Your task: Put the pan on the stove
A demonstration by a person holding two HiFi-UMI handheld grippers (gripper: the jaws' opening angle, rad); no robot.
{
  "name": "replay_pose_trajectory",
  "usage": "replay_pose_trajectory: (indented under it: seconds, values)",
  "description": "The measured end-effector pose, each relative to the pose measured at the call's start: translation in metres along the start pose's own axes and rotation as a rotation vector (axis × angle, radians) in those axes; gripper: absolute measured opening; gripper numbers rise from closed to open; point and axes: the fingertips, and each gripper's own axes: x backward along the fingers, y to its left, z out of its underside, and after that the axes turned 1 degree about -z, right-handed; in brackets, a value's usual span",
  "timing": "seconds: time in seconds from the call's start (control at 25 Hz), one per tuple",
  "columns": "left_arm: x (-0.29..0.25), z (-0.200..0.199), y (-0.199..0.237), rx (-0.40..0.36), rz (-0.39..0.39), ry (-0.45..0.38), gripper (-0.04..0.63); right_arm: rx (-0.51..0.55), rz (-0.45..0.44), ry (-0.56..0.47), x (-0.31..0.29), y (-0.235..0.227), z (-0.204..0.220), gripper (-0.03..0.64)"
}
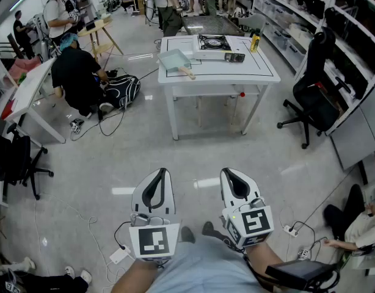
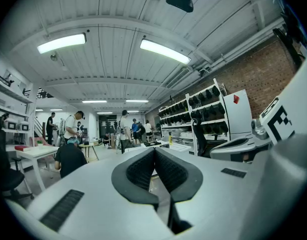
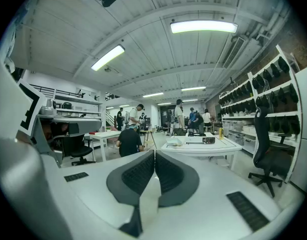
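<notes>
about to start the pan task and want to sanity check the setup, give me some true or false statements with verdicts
The pan sits on the stove. False: it lies on the white table, beside the stove.
The left gripper and right gripper are shut and empty. True.
A yellow bottle stands on the table by the stove. True.
The grippers hang over the table. False: they are over the floor, short of it.

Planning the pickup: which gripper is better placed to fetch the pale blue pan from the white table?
Left, marginally. The pale blue square pan lies left of the silver gas stove, more in line with the left gripper than the right gripper. Both are shut and far off.
</notes>
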Motion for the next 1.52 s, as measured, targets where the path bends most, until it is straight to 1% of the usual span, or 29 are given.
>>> replay_pose_trajectory:
  seconds: [0.32,0.48,0.6,0.72,0.88,1.0,1.16,1.36,1.52]
  values:
    - [-0.005,0.008,0.014,0.003,0.001,-0.003,0.018,0.008,0.0,-0.004,-0.015,0.007,0.003,0.049]
    - [-0.002,0.007,0.025,0.001,-0.003,-0.01,0.018,-0.036,-0.016,-0.03,-0.022,0.015,-0.003,0.051]
    - [-0.002,0.013,0.035,0.015,-0.014,-0.01,0.018,-0.036,-0.001,-0.036,-0.028,0.018,-0.003,0.051]
    - [-0.004,0.023,0.042,0.02,-0.01,0.008,0.018,-0.026,0.014,-0.024,-0.034,0.018,0.001,0.051]
    - [-0.015,0.038,0.041,0.033,0.014,0.047,0.018,-0.042,0.04,0.001,-0.042,0.007,0.01,0.051]
    - [-0.033,0.051,0.042,0.041,0.024,0.082,0.018,-0.053,0.053,0.016,-0.055,-0.006,0.018,0.051]
    - [-0.063,0.06,0.045,0.029,0.033,0.115,0.018,-0.08,0.058,0.044,-0.08,-0.026,0.029,0.051]
    - [-0.119,0.068,0.049,0.002,0.053,0.155,0.018,-0.122,0.056,0.083,-0.125,-0.056,0.039,0.051]
    - [-0.179,0.075,0.055,-0.002,0.046,0.182,0.018,-0.15,0.048,0.101,-0.175,-0.091,0.041,0.051]
